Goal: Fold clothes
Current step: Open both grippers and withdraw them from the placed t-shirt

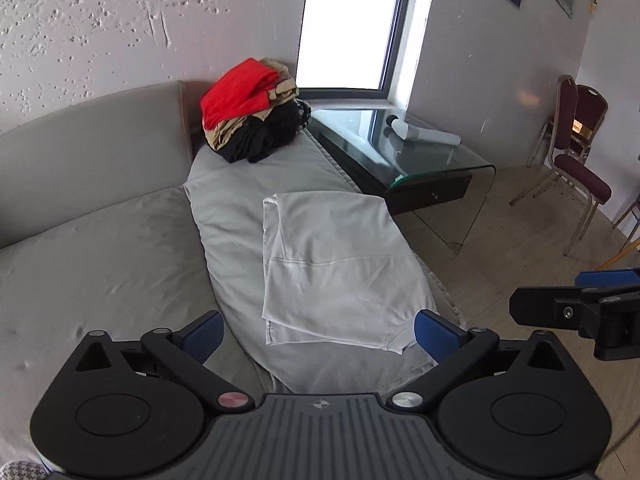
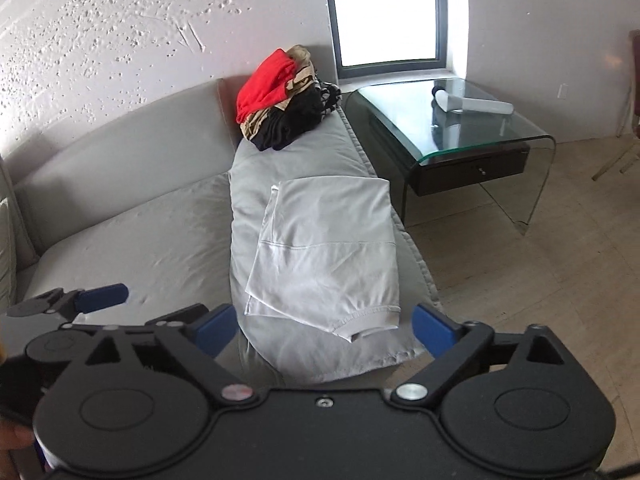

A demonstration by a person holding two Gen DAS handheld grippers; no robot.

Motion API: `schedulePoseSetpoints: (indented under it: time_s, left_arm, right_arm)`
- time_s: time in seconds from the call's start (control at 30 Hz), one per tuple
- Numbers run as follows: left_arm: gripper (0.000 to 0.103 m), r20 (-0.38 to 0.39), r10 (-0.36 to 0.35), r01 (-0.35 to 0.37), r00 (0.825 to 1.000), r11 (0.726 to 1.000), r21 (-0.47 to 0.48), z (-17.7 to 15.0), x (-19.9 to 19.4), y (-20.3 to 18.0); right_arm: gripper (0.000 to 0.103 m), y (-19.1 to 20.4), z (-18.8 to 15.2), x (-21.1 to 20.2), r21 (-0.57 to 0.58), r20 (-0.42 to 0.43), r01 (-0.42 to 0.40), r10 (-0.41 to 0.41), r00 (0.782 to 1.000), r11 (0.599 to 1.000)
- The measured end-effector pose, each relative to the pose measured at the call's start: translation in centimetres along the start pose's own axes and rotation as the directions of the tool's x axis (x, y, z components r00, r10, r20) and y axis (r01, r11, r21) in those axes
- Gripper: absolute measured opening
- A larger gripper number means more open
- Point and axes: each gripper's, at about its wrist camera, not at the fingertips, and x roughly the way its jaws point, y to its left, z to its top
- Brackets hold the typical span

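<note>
A folded pale grey garment [image 1: 336,268] [image 2: 328,256] lies flat on the sofa's seat cushion [image 1: 240,200] [image 2: 256,176]. My left gripper [image 1: 318,336] hovers just short of its near hem, open, blue pads wide apart with nothing between them. My right gripper [image 2: 326,328] hangs open over the same hem, also empty. The right gripper's finger [image 1: 560,308] shows at the right edge of the left wrist view; the left gripper's blue fingertip [image 2: 102,296] shows at the left of the right wrist view. A heap of red, tan and black clothes [image 1: 252,112] [image 2: 284,96] sits at the cushion's far end.
A grey sofa back [image 1: 92,140] [image 2: 120,148] runs along the textured wall. A glass side table [image 1: 420,148] [image 2: 460,120] with a white cylinder on it stands beside the sofa under a window. Maroon chairs [image 1: 576,152] stand at the far right on a pale floor.
</note>
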Motion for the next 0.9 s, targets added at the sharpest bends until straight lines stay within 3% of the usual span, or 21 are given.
schedulePoseSetpoints:
  time_s: [0.4,0.9]
  left_arm:
    - [0.102,-0.039,0.006,-0.005,0.999,1.0,0.024,-1.4,1.2,-1.4]
    - [0.103,-0.062,-0.002,0.001,0.998,1.0,-0.016,-1.9,2.9,-0.9]
  right_arm:
    - [0.102,-0.7,-1.8,0.9,0.005,-0.036,0.055,-0.055,0.998,0.998]
    - [0.102,-0.9,-2.0,2.8,-0.015,-0.067,0.067,-0.068,0.995,0.998]
